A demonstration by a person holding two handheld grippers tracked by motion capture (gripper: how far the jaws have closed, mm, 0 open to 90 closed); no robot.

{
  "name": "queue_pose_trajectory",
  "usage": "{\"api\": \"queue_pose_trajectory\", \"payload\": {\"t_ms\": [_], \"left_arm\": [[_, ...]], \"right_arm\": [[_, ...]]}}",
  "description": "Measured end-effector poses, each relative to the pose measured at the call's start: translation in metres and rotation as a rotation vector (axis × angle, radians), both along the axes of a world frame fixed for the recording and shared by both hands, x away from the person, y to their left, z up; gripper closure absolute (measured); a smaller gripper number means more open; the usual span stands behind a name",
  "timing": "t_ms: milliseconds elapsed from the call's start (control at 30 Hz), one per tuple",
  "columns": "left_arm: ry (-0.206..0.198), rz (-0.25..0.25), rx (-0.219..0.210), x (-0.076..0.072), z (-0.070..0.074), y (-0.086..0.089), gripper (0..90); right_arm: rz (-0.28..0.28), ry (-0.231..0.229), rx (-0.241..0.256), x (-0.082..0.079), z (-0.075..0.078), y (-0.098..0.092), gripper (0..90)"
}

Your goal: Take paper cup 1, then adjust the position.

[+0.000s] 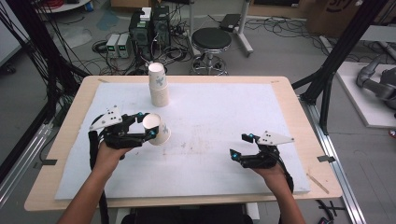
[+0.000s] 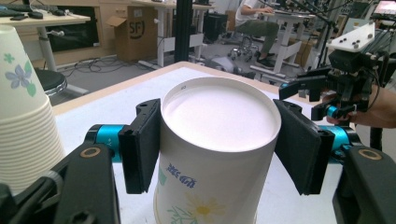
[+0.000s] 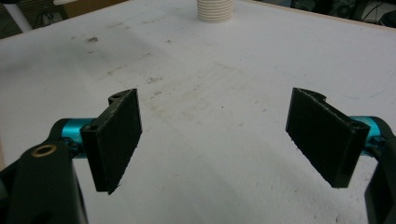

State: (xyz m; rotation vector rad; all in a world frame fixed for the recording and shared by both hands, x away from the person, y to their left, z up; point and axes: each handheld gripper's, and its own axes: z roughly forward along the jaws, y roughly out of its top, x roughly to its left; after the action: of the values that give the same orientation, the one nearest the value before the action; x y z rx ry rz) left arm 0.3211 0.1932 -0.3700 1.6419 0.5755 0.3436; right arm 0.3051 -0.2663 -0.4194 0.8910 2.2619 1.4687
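Jaws of the left hand-held gripper (image 2: 219,149) clamp an inverted paper cup (image 2: 215,154). The high view adds the cup stack (image 1: 158,84) near the bench's far edge. The right hand-held gripper (image 3: 215,140) gapes wide, empty.

In the right gripper view the cup stack (image 3: 215,10) is cut off by the top edge; the left gripper view crops the held cup's (image 2: 212,154) rim.

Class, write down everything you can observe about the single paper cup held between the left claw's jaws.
The paper cup is white, apparently thin paper, with a rolled base rim, a printed yellow daisy with green leaves, and small blue lettering. It is upside down, its closed base facing up and tilted toward the right in the high view. The left claw grips it, one black pad on each side. It sits over the white mat, in front of the cup stack; whether its mouth touches the mat is unclear.
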Motion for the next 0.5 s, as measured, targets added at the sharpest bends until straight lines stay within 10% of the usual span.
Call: {"api": "queue_pose_trajectory", "payload": {"t_ms": [500], "left_arm": [[0.042,-0.018,-0.019,-0.002,-0.015,-0.007,35.4]], "right_arm": [[0.04,-0.002,0.007,0.001,0.003,0.009,18.7]]}}
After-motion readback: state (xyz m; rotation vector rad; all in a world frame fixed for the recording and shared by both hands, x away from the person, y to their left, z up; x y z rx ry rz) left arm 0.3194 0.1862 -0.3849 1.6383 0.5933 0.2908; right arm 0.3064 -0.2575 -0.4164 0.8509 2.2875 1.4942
